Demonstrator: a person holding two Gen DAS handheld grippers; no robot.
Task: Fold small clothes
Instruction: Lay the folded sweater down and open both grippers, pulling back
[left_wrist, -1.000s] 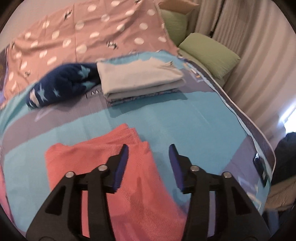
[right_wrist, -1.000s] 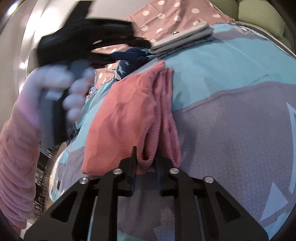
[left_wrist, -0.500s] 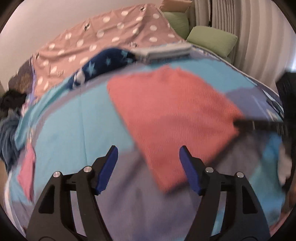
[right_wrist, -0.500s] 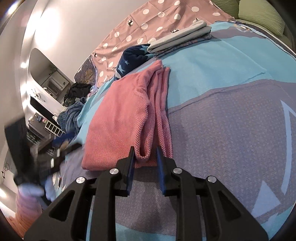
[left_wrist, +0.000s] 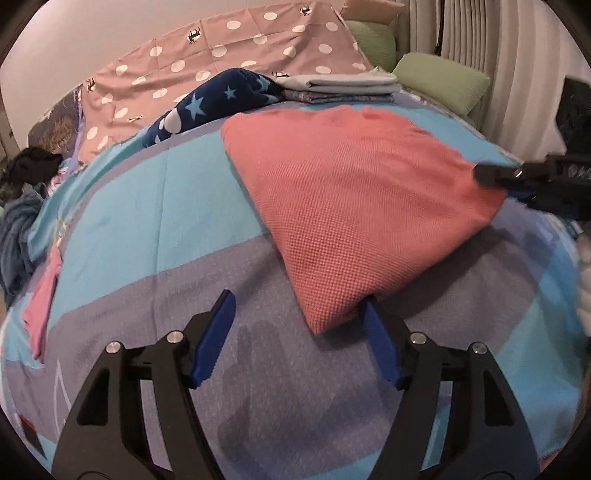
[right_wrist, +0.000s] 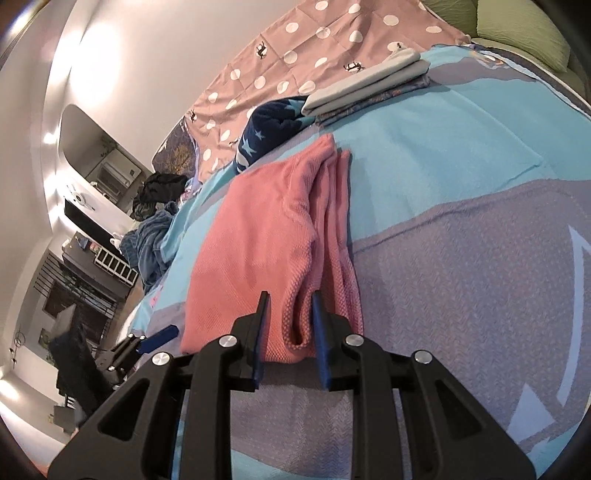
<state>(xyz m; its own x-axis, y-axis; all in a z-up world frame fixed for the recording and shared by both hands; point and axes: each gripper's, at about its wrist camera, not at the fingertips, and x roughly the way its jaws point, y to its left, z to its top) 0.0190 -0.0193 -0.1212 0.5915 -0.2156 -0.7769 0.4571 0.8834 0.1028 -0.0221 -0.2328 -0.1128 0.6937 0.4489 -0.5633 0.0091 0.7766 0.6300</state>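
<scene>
Soft, even indoor light fills both views. In the right wrist view, glare blooms on the wall (right_wrist: 92, 66) at upper left. A dull shadow lies on the bedspread (left_wrist: 258, 398) between the left gripper (left_wrist: 295, 332) fingers. Fisheye bending curves everything, corners go black, and the right edge of the left view is smeared.

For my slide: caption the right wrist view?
Right gripper pinching folded pink knit garment on blue-grey bedspread.

Coarse waffle-knit garment (left_wrist: 354, 206) on matt woven bedspread (left_wrist: 147, 206)
</scene>
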